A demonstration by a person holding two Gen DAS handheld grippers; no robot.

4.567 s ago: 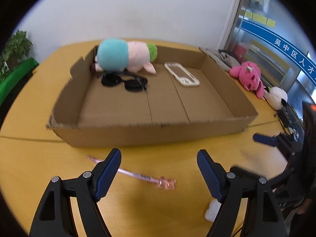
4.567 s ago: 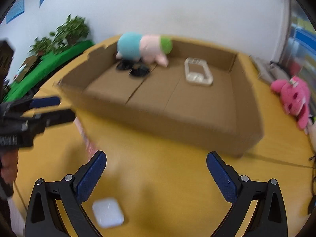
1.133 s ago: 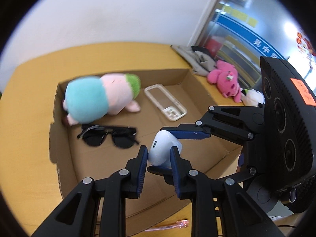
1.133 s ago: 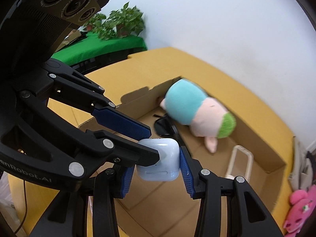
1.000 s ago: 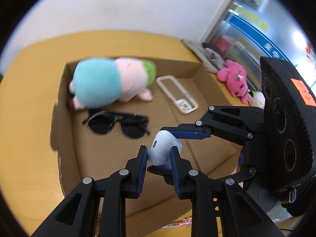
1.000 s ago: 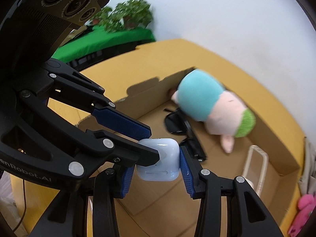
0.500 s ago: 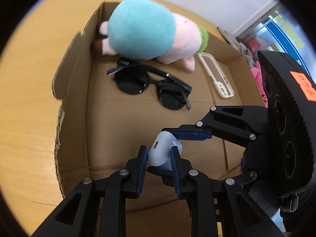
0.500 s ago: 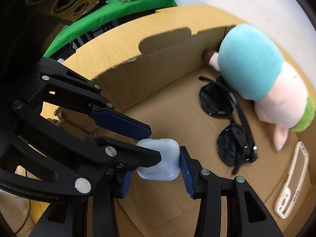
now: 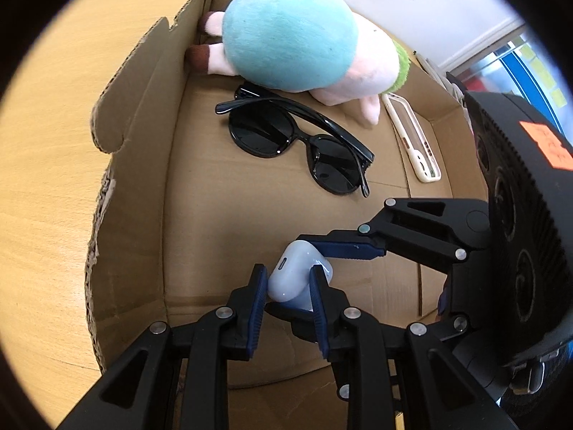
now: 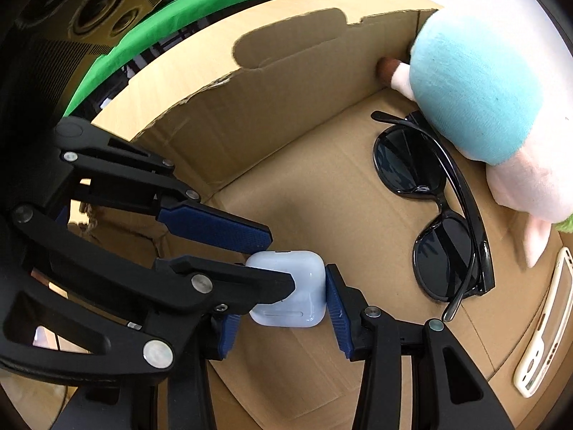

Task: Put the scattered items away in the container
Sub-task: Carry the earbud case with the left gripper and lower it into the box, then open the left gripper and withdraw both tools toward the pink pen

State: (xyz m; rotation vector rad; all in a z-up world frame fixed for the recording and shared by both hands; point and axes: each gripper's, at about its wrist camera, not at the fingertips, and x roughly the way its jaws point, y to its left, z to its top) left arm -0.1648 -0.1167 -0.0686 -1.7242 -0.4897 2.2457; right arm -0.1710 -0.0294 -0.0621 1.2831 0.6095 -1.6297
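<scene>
The box now fills both views, whereas a second ago it was seen from higher up and farther off, so the carried load has been brought down over the near left part of the floor; the drop is judged close, though whether the floor is touched cannot be told. Its torn left wall stands just left of the grippers, and the near wall lies right below them, so little room is left on those two sides. Open cardboard is left to the right and toward the far side. The plush is lodged in the far left corner, the sunglasses lie just in front of it, well apart from the load, and the phone case is seen at the far right. The case, a small pale earbud box, is clamped from two directions: the left gripper is clenched on its narrow sides, and the right gripper is clenched across its width.
</scene>
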